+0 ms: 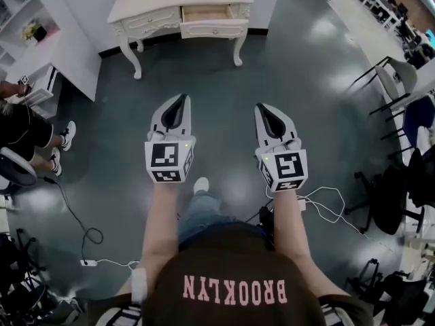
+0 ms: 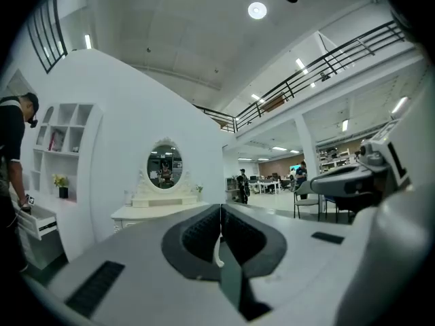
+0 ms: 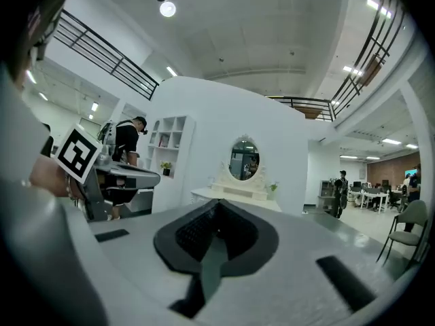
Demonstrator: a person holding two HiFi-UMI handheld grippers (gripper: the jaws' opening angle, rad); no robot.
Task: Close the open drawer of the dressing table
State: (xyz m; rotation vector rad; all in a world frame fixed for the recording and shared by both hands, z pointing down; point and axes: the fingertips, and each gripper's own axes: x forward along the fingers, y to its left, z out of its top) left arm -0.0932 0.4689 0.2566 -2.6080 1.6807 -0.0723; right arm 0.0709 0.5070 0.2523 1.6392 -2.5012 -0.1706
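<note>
A white dressing table (image 1: 146, 15) stands against the far wall at the top of the head view, with one drawer (image 1: 212, 26) pulled out at its middle right. In both gripper views it appears small and distant under an oval mirror (image 2: 164, 166) (image 3: 243, 158). My left gripper (image 1: 181, 99) and right gripper (image 1: 261, 107) hover side by side over the dark floor, well short of the table. Both are shut with nothing between the jaws.
A white shelf unit (image 1: 41, 53) and a seated person (image 1: 24, 138) are at the left. Cables (image 1: 81, 233) lie on the floor near my feet. Chairs (image 1: 397, 80) stand at the right. Open dark floor (image 1: 224, 80) lies between me and the table.
</note>
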